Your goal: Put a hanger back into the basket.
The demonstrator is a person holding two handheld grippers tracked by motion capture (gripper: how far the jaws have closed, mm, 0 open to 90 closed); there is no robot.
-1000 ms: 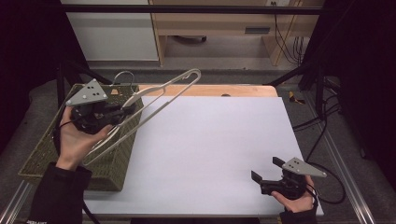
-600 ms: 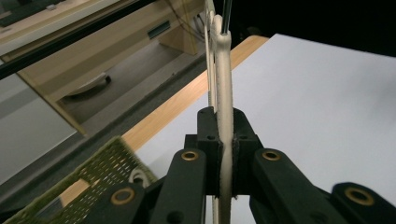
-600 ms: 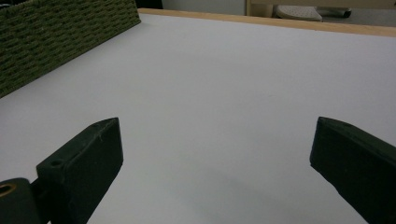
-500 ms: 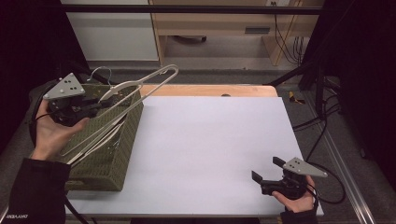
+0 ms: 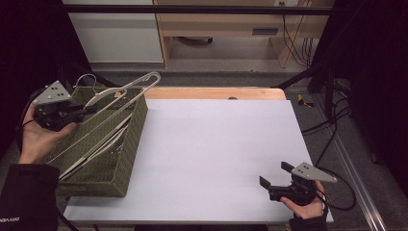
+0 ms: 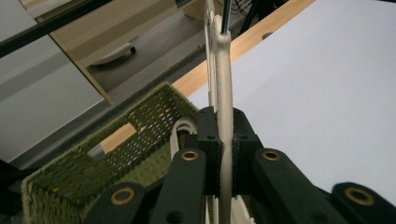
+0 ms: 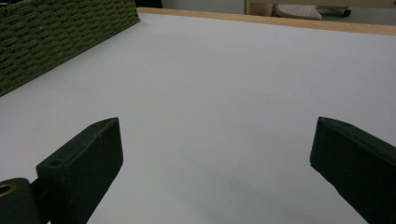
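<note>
We hold a cream clothes hanger (image 5: 120, 94) in the left claw (image 5: 84, 111), whose jaws are clenched on one slim arm of it, as the left gripper view confirms: the hanger (image 6: 224, 116) runs upright between the two pads (image 6: 208, 140). The hanger sits above the green woven basket (image 5: 130, 144) at the left edge of the white worktop (image 5: 216, 144), its far end projecting past the basket's back rim, while more hangers (image 5: 103, 144) lie inside the basket. The first risk is rotation: we grip a narrow rounded bar well away from its middle, so the long free end can swing down and pivot between the pads. The second risk is snagging: the hanger's lower part appears close to the basket wall and to the hangers below, and a hook or arm could catch and drag another hanger, or the light basket itself, along with it. The third risk is a strike on the basket rim if we carry the hanger sideways before it is lifted clear. The right claw (image 5: 275, 179) rests released, jaws wide apart, near the front right corner of the worktop, well apart from the basket, so it cannot steady either item promptly.
</note>
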